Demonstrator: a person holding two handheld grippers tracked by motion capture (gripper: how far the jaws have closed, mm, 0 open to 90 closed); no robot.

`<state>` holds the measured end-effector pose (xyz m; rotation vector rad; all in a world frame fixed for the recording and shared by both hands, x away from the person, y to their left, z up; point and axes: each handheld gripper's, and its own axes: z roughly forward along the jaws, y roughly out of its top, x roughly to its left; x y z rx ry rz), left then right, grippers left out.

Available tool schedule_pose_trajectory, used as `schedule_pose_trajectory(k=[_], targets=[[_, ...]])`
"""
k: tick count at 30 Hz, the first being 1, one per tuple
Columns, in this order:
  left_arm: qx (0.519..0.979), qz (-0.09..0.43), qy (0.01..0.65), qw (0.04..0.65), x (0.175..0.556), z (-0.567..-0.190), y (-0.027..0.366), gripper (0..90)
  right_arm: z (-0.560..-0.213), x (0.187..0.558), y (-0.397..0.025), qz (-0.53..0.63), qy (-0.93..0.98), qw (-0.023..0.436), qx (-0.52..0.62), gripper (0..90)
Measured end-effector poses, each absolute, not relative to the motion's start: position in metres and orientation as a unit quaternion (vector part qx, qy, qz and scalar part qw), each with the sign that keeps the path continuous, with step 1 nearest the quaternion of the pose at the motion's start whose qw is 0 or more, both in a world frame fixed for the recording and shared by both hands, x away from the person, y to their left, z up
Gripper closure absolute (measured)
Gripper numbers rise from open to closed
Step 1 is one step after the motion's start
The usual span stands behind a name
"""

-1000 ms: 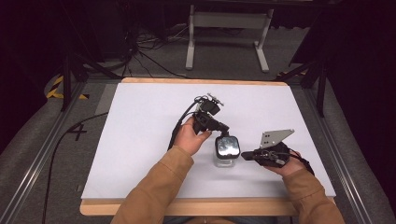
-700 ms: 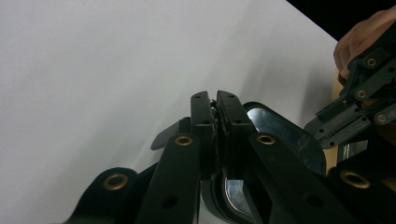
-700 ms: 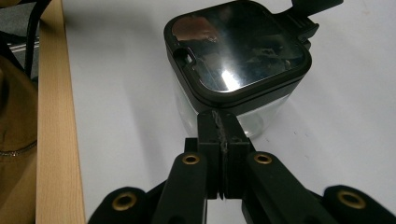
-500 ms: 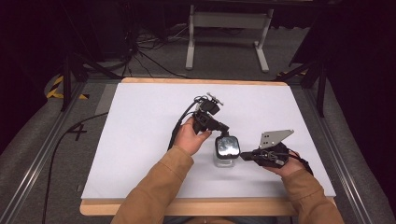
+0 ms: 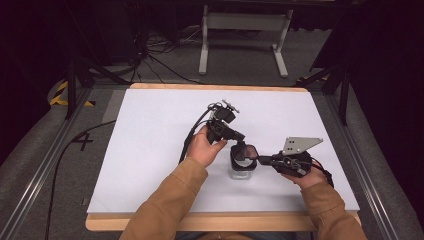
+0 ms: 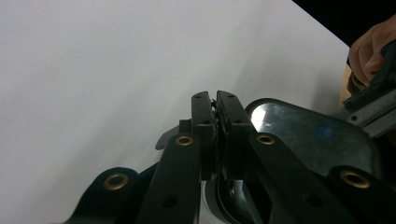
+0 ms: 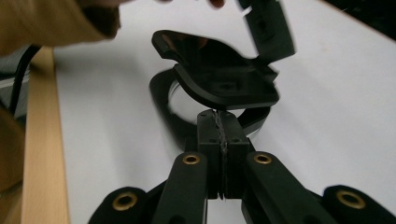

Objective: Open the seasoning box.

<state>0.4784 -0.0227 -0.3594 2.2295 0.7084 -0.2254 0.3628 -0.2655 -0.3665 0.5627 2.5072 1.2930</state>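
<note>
White table (image 5: pixel 150 150) — container (image 5: pixel 243 159) mid-front

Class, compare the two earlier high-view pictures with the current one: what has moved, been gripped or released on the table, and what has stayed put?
Nothing visibly changed. The left gripper and the right gripper stay shut at the black lid of the clear container, which stands at the same spot on the white table.

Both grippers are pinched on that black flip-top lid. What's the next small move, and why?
Probably swing the left gripper a little further up and back, keeping the right gripper fixed. In the right gripper view the flap is lifted partway off the black ring, which the right fingers appear to clamp, over the clear container on the table.
</note>
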Motion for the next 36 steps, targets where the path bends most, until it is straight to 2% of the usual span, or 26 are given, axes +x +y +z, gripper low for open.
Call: schedule_pose_trajectory(k=[1,5,17,26,31,36], targets=[[0.877,-0.084,0.279,0.383,0.478,-0.359,-0.022,89.4,-0.366,0.363,-0.265,0.452,0.860,0.137,0.195,89.8],[0.873,-0.089,0.284,0.387,0.476,-0.358,-0.019,89.2,-0.362,0.364,-0.262,0.464,0.849,0.155,0.198,89.8],[0.872,-0.049,0.292,0.389,0.459,-0.345,0.008,89.3,-0.356,0.375,-0.257,0.494,0.817,0.191,0.228,89.9],[0.871,-0.050,0.283,0.398,0.438,-0.340,0.029,89.5,-0.357,0.376,-0.253,0.501,0.808,0.200,0.238,89.9],[0.878,-0.048,0.239,0.412,0.414,-0.326,0.017,89.5,-0.356,0.375,-0.252,0.505,0.808,0.191,0.236,89.8],[0.882,-0.033,0.226,0.413,0.411,-0.322,-0.002,89.4,-0.357,0.375,-0.251,0.504,0.811,0.184,0.234,89.7]])
